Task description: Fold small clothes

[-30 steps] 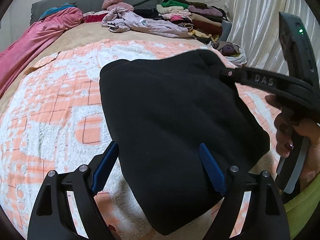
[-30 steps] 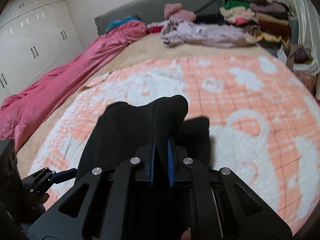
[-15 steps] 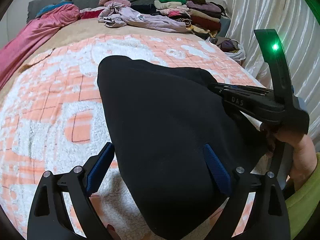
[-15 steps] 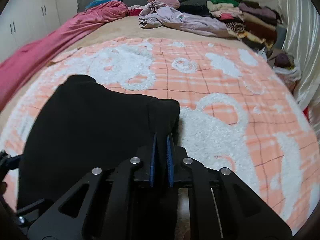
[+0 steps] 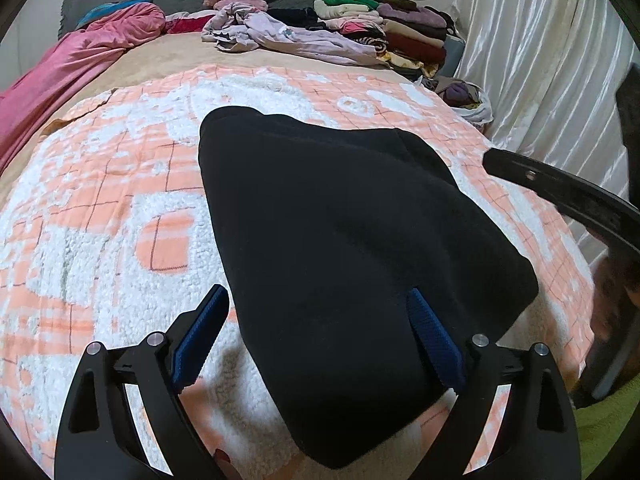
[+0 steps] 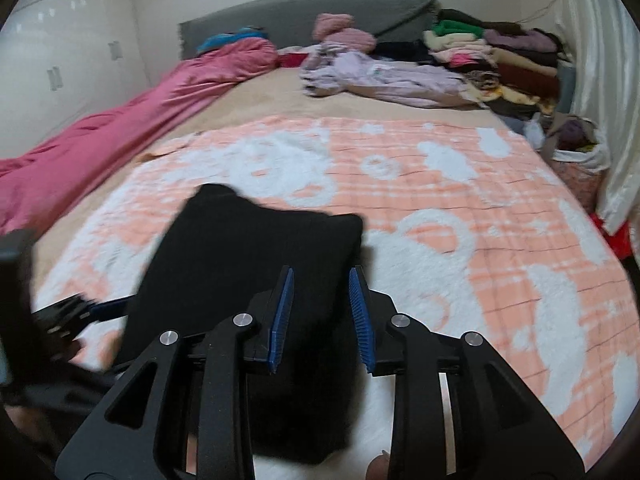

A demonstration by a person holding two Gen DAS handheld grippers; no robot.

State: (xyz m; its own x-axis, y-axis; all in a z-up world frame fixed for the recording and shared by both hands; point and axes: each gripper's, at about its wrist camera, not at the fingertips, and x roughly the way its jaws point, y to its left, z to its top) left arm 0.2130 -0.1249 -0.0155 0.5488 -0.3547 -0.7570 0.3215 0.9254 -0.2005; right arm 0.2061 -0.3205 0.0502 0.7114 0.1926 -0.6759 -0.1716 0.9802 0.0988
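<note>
Fabric first: a black garment (image 5: 352, 240), folded into a thick soft wedge, lies flat on the orange-and-white fleece blanket (image 5: 120, 208) that covers the near half of the bed (image 6: 256, 104). The left gripper (image 5: 316, 340) hangs over the garment's near end with its jaws set wide apart; one blue pad sits over the blanket beside the cloth, the other over the black fabric, and neither presses on it. The right gripper (image 6: 322, 316) has just been opening its jaws; they now stand slightly apart, with the garment's right edge lying below and between the blue pads, which no longer pinch it.

Beyond the blanket a tan sheet runs to a grey headboard (image 6: 304, 12). A pink duvet (image 5: 68, 68) trails down the bed's left side. A crumpled lilac garment (image 5: 288, 36) lies near the headboard, next to a stack of folded clothes (image 5: 396, 28) in the right corner. Shiny white curtains (image 5: 544, 60) hang along the right.

Only the right wrist view shows white wardrobe doors (image 6: 68, 60) on the left wall, and it is blurred. Only the left wrist view shows the right gripper from the side, as a dark arm at the right edge, with a bit of green sleeve (image 5: 600, 428) below it.
</note>
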